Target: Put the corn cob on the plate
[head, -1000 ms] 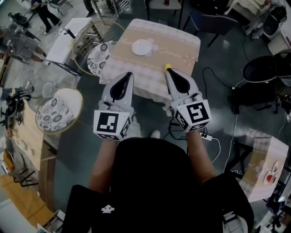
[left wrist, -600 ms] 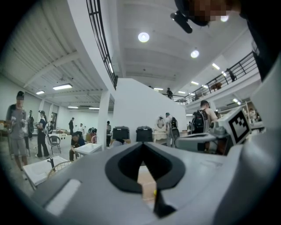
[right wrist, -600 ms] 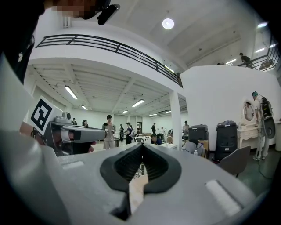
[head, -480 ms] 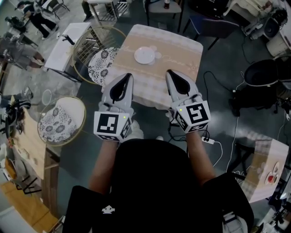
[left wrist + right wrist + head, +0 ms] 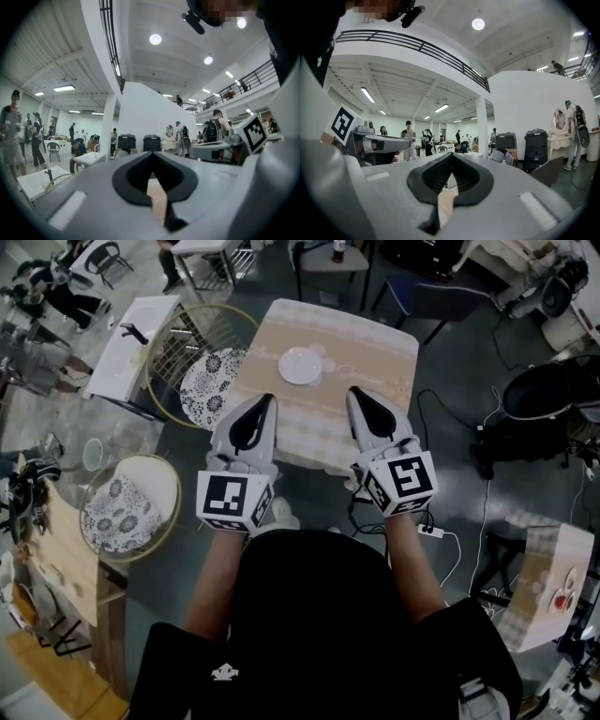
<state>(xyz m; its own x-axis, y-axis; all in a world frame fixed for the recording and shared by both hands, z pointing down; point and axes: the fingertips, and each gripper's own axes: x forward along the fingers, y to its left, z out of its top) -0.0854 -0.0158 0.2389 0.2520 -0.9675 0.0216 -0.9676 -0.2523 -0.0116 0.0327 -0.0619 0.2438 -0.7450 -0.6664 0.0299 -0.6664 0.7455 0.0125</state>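
Observation:
A white plate (image 5: pixel 300 365) sits on the beige-clothed table (image 5: pixel 375 343) ahead of me in the head view. No corn cob shows in any view now. My left gripper (image 5: pixel 268 397) is held level over the table's near edge, its tips pointing at the plate. In the left gripper view its jaws (image 5: pixel 151 153) meet with nothing between them. My right gripper (image 5: pixel 354 391) runs parallel to it, a little right of the plate. Its jaws (image 5: pixel 451 154) are shut and empty too.
Two round wire-rimmed seats with patterned cushions (image 5: pixel 211 367) (image 5: pixel 127 507) stand left of the table, beside a white side table (image 5: pixel 141 329). Cables (image 5: pixel 450 540) trail on the floor to the right. A dark chair (image 5: pixel 441 296) stands behind. People stand in the hall.
Both grippers have advanced toward the table, which now lies closer under their tips. A small yellow piece seen at the right gripper's tip one second ago is no longer visible.

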